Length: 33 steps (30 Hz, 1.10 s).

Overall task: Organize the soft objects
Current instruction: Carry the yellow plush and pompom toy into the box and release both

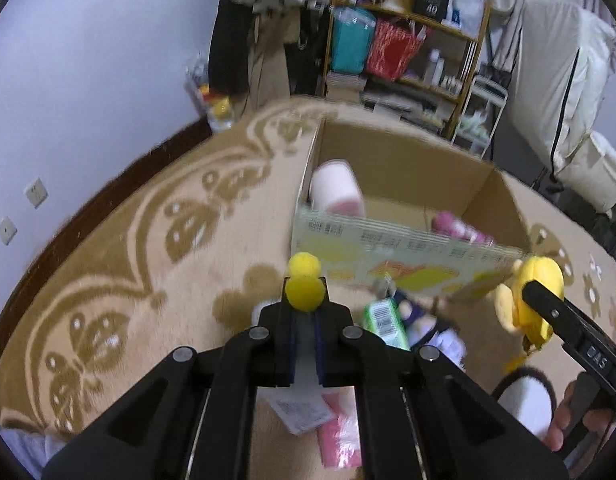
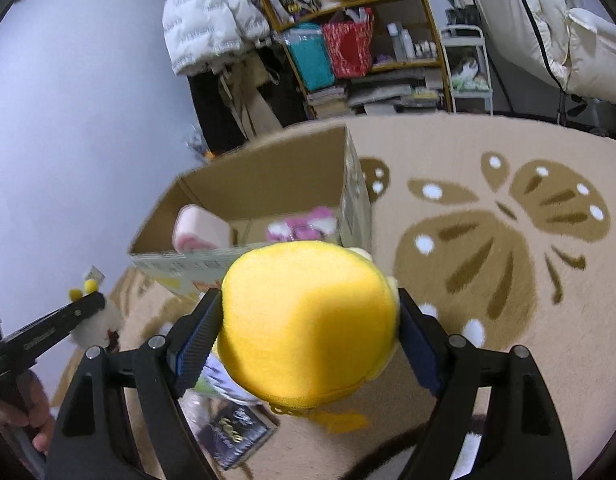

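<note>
Left gripper (image 1: 304,300) fingers pinch a small toy by its yellow pom-pom (image 1: 304,282); right gripper (image 2: 308,320) fingers clamp a yellow plush (image 2: 308,316). Both hang above the rug (image 2: 508,280), just near of the cardboard box (image 1: 408,240). Carrying each clear over the near wall before releasing seems wise.

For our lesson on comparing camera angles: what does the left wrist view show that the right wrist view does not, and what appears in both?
Only the left wrist view shows the wall sockets and the green packet on the rug.

Only the right wrist view shows the big butterfly pattern and the right gripper from behind, clamped on the yellow plush.

Both show the cardboard box holding the pink roll, the shelf, and each other's gripper.
</note>
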### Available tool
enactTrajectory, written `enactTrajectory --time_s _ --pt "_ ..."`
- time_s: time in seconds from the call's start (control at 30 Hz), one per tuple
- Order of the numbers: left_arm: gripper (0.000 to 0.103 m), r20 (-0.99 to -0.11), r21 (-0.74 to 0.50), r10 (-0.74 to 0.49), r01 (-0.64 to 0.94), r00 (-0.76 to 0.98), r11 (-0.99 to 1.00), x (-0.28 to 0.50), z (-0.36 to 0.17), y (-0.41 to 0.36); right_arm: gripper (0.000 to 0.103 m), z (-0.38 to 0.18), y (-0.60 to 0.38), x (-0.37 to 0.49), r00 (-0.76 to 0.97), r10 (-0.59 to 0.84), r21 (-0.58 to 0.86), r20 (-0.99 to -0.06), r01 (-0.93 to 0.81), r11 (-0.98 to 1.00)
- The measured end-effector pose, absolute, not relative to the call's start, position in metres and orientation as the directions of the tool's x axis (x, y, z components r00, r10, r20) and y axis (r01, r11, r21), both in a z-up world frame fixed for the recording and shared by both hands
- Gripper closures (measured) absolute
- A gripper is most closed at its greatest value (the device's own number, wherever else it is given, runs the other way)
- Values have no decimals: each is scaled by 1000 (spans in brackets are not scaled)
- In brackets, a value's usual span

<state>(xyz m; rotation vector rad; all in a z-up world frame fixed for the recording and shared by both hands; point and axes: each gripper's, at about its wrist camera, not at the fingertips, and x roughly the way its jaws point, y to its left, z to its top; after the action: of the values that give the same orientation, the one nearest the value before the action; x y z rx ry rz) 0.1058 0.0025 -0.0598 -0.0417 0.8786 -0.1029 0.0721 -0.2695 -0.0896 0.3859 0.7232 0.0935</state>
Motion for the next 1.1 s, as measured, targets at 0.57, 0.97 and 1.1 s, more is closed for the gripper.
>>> enactTrajectory --time_s 0.57,0.97,1.1 --pt "97 -575 52 -74 127 815 990 136 13 -27 15 -34 -253 94 819 232 274 -525 -95 957" --pt "96 -460 86 -79 133 885 987 177 56 -39 14 -13 -251 131 839 217 219 -499 -120 968" --pt "94 -460 14 -128 152 878 988 185 58 -36 12 -15 -252 141 840 208 208 -501 -116 971"
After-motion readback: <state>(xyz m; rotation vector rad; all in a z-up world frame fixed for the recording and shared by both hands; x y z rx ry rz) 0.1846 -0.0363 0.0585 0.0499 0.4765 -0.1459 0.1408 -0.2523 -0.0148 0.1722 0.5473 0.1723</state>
